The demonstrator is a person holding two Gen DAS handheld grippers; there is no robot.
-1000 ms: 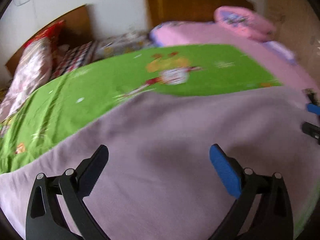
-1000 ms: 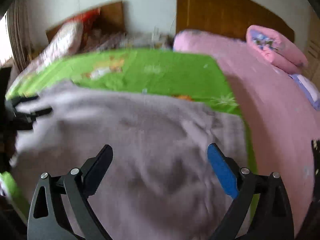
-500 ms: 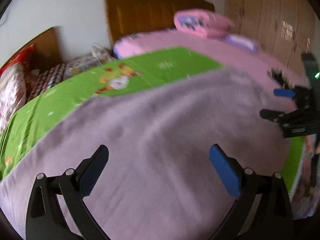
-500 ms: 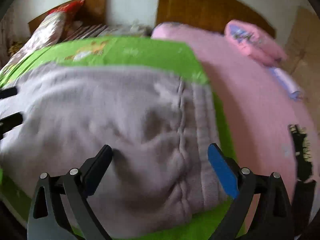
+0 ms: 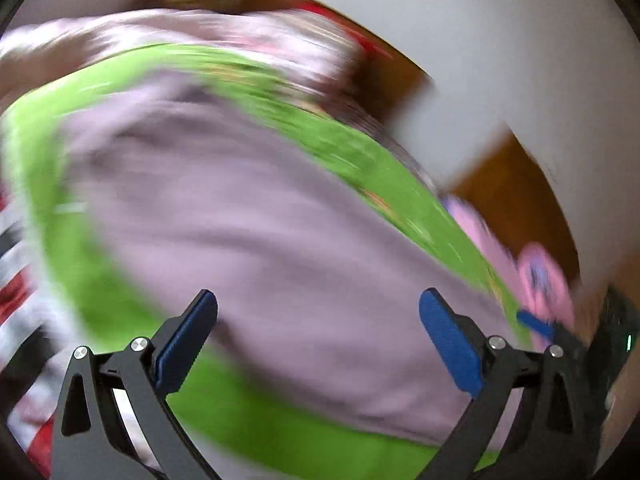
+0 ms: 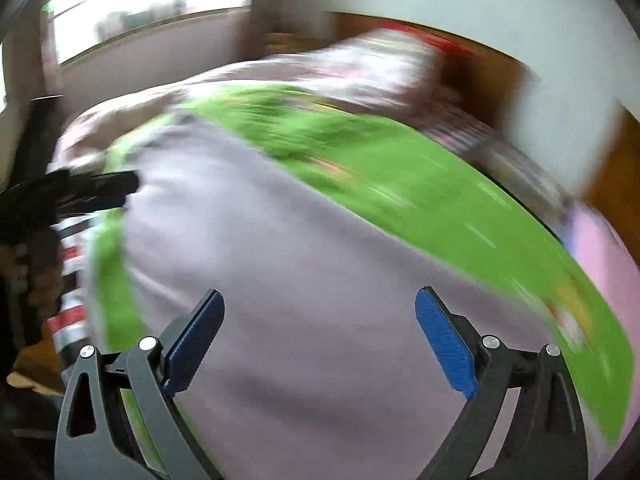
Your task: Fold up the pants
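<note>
Pale mauve pants (image 5: pixel 280 240) lie spread on a green sheet (image 5: pixel 360 152); both views are motion-blurred. My left gripper (image 5: pixel 318 320) hovers open above the pants' near edge with nothing between its fingers. In the right wrist view the same pants (image 6: pixel 300 280) fill the middle, and my right gripper (image 6: pixel 320 324) is open and empty over them. The left gripper (image 6: pixel 100 188) shows as a dark shape at the pants' far left end. The right gripper (image 5: pixel 536 326) appears at the right edge of the left wrist view.
A pink blanket (image 6: pixel 600 248) and a pink pillow (image 5: pixel 540 280) lie to the right. A wooden headboard (image 5: pixel 520 200) and a white wall stand behind. A red-and-white patterned bundle (image 6: pixel 380 68) sits beyond the sheet. A window (image 6: pixel 140 12) is at the upper left.
Both cameras have swung sharply and tilted, so the scene now looks rotated and blurred. Both grippers stay open. The pants still lie on the sheet.
</note>
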